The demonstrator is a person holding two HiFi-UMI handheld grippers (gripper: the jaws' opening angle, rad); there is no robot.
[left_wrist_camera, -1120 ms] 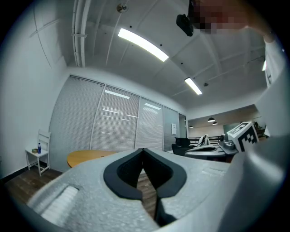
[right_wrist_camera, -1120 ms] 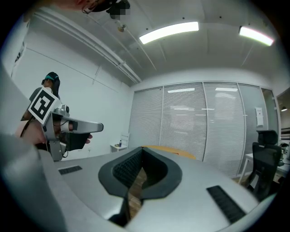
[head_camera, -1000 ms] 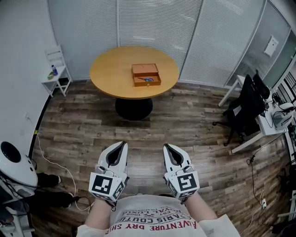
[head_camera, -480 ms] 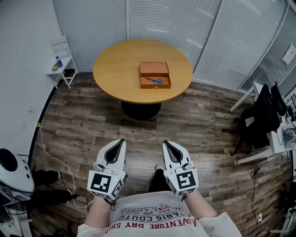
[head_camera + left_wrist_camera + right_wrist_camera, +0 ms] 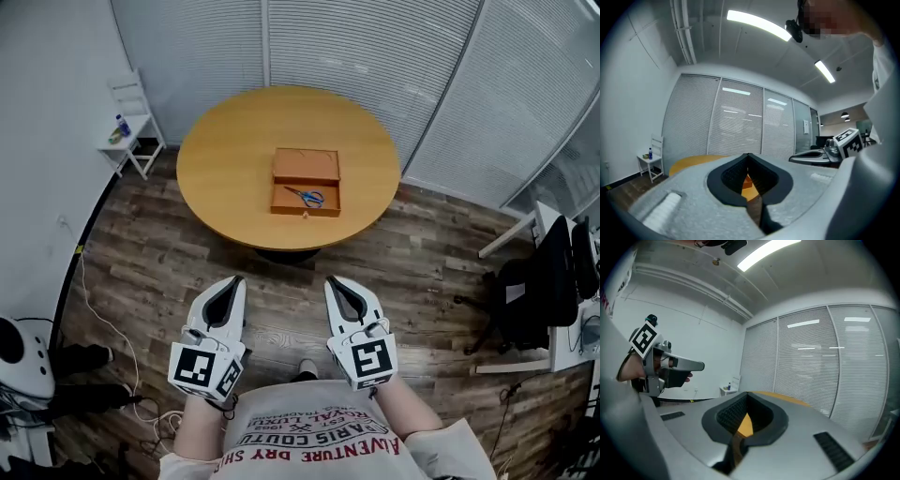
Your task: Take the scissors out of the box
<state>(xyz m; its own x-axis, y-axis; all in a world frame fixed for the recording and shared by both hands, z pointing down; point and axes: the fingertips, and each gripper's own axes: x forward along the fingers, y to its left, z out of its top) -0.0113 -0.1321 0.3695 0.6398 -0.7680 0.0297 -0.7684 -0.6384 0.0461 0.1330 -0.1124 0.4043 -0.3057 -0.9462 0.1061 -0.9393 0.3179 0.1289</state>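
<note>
right gripper [image 5: 746, 393] jaws pinched together at the tips, nothing in them; yellow round table [image 5: 783, 398] peeks over them and through the gap; left gripper [image 5: 695, 365] off to the left; white blinds [image 5: 820, 371] behind

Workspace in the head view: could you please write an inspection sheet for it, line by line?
Surface: round wooden table, bare apart from the box.
Job's things: open box near the table's middle; blue-handled scissors lying in its tray.
Clutter: nothing seen on the table.
Grippers: left gripper and right gripper both shut, empty, over the floor, short of the table.
Cables: white cable on the floor at left.
Surroundings: white chair carrying a bottle; black office chair at right; blinds behind.
</note>
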